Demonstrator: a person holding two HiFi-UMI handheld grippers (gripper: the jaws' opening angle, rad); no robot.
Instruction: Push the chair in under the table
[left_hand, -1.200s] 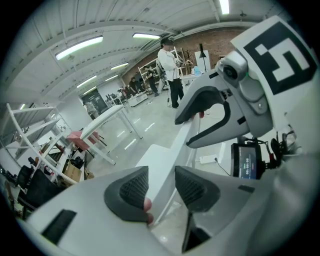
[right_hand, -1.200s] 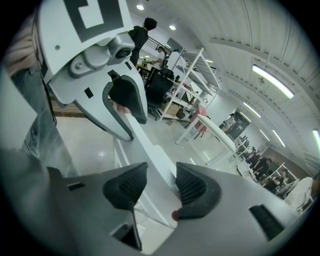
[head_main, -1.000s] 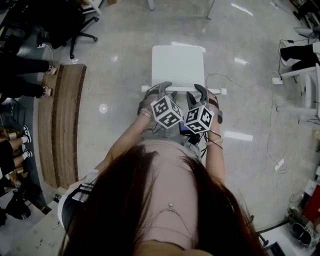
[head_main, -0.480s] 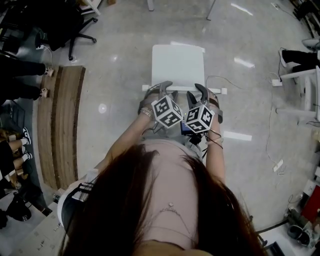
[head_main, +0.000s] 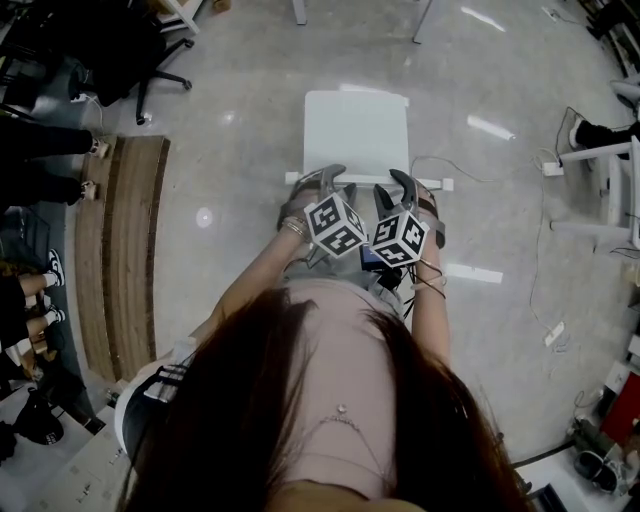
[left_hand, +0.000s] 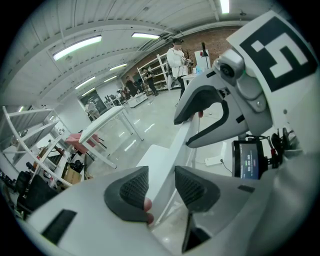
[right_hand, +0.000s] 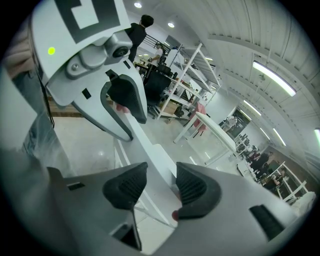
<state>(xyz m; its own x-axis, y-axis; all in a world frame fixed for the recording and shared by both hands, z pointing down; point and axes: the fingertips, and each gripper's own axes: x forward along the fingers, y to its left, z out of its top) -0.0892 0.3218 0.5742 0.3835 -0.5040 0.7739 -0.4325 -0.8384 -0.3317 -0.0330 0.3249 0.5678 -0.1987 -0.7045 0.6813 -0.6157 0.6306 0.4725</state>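
Note:
A white chair (head_main: 357, 128) stands in front of me in the head view, its seat pointing away. Both grippers clamp its top back rail (head_main: 365, 183) side by side. My left gripper (head_main: 322, 182) is shut on the rail's left part; in the left gripper view the rail (left_hand: 167, 167) runs between the dark pads (left_hand: 131, 187). My right gripper (head_main: 396, 186) is shut on the right part, and the rail (right_hand: 150, 150) lies between its pads. A white table (left_hand: 106, 123) stands ahead; its legs (head_main: 300, 10) show at the top of the head view.
A brown wooden bench (head_main: 125, 250) lies on the floor at the left, with a black office chair (head_main: 140, 60) behind it. Cables and a power strip (head_main: 553, 166) trail on the right near white frame legs (head_main: 600, 185). People's feet show at the far left.
Chair and both grippers have moved forward together a little; the bench and floor marks slide slightly back in the head view. Feet at the right edge have shifted. The grips are unchanged.

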